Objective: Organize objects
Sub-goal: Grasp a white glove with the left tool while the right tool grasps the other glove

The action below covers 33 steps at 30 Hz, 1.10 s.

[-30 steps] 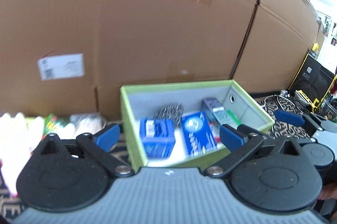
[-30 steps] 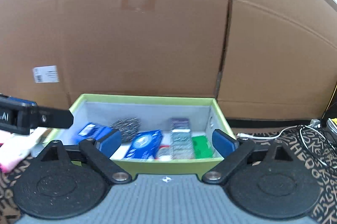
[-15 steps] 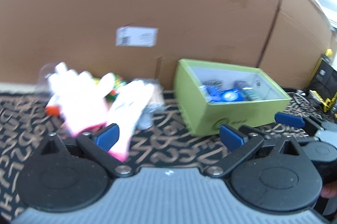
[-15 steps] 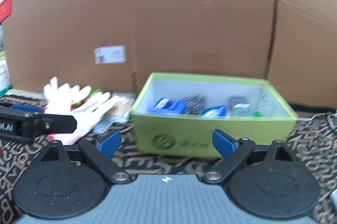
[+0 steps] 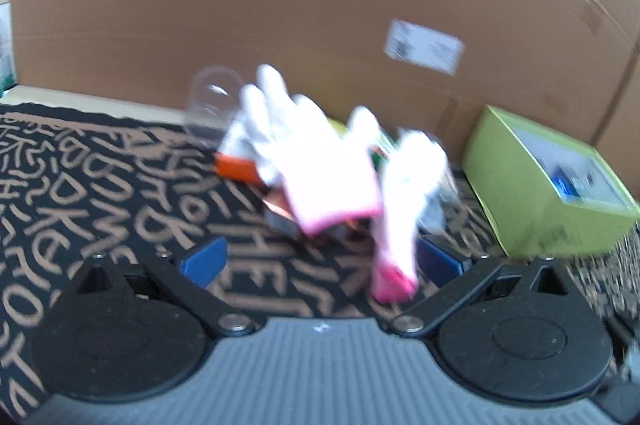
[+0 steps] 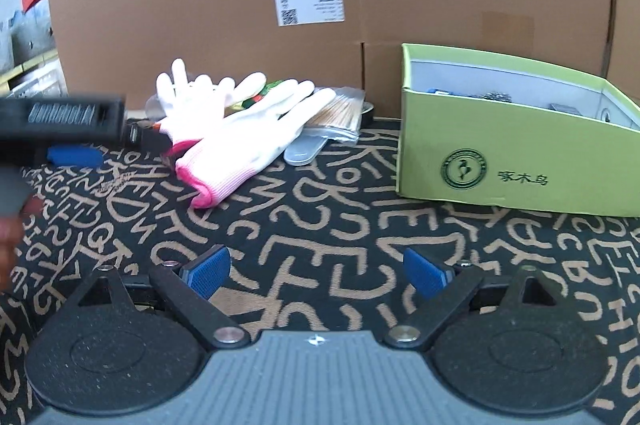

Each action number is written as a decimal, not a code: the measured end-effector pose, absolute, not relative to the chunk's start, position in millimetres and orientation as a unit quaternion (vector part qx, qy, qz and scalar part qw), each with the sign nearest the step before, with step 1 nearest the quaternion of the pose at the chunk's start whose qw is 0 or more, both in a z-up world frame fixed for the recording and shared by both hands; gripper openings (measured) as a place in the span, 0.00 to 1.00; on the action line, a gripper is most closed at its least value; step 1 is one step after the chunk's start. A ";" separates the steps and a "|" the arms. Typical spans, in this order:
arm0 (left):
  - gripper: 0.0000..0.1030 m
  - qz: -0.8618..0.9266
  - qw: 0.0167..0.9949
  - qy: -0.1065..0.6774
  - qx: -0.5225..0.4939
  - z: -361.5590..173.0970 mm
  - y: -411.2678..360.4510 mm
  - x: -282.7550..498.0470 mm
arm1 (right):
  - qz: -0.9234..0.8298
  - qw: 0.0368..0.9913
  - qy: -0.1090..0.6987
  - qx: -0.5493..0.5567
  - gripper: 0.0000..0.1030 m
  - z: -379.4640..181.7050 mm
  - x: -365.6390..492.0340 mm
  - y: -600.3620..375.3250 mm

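Gloves (image 6: pixel 240 141), white knit with pink cuffs, are heaped on the patterned table (image 6: pixel 320 225) left of the green box (image 6: pixel 516 161), atop a bag of wooden sticks (image 6: pixel 340 113). Left gripper (image 5: pixel 320 261) and right gripper (image 6: pixel 316 271) are held wide open, empty. Soft, light, limp fabric is expected; a pinch at the cuff (image 6: pixel 200 185) is advised.

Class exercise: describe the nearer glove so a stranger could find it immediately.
Start at the open lime-green cardboard box on the black lettered mat. Left of it lies a small pile; the nearer white knit glove lies on top, its pink cuff toward the camera.
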<state>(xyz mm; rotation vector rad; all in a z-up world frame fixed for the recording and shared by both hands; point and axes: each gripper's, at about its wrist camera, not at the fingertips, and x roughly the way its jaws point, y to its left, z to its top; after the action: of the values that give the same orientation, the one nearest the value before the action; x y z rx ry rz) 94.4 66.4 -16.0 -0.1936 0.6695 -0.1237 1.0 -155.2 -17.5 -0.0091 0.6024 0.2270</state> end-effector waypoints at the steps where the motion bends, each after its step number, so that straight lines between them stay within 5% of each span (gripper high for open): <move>1: 1.00 -0.055 0.939 0.324 -0.101 -14.8 71.9 100.7 | 0.115 0.948 0.296 -0.004 0.93 -17.5 1.0 -153.7; 6: 1.00 -0.039 0.930 0.340 -0.133 -21.5 86.2 137.6 | 0.125 0.947 0.294 0.004 0.93 -16.3 7.4 -141.1; 9: 0.89 -0.061 0.926 0.351 -0.124 -26.6 77.8 143.6 | 0.134 0.949 0.287 0.004 0.93 -13.9 15.1 -129.6; 10: 0.75 -0.067 0.929 0.349 -0.106 -27.5 72.7 143.7 | 0.138 0.949 0.284 0.005 0.93 -13.0 18.9 -125.0; 11: 0.49 -0.073 0.929 0.352 -0.088 -28.6 68.0 144.6 | 0.143 0.949 0.280 0.009 0.94 -12.3 23.1 -120.4; 16: 0.08 -0.087 0.926 0.360 -0.074 -25.9 73.7 141.5 | 0.165 0.946 0.280 0.016 0.86 -12.7 45.5 -97.5; 19: 0.07 -0.099 0.928 0.351 -0.075 -17.7 85.4 124.2 | 0.169 0.944 0.283 0.019 0.74 -16.2 56.3 -87.9; 23: 0.06 -0.123 0.928 0.349 -0.050 -11.5 93.3 92.9 | 0.165 0.941 0.297 0.013 0.24 -22.9 64.0 -82.3; 25: 0.06 -0.141 0.922 0.357 -0.042 -12.6 95.8 77.4 | 0.163 0.943 0.290 0.005 0.13 -20.2 56.7 -85.5; 33: 0.06 -0.198 0.896 0.398 -0.019 -26.7 100.9 25.8 | 0.219 0.928 0.299 0.028 0.12 0.9 -15.5 -130.2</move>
<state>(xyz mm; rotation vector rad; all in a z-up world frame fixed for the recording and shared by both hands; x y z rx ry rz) 25.8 100.9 -26.7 -0.0399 0.8244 -0.4113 -15.5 -130.2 0.9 0.0570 0.6121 0.4485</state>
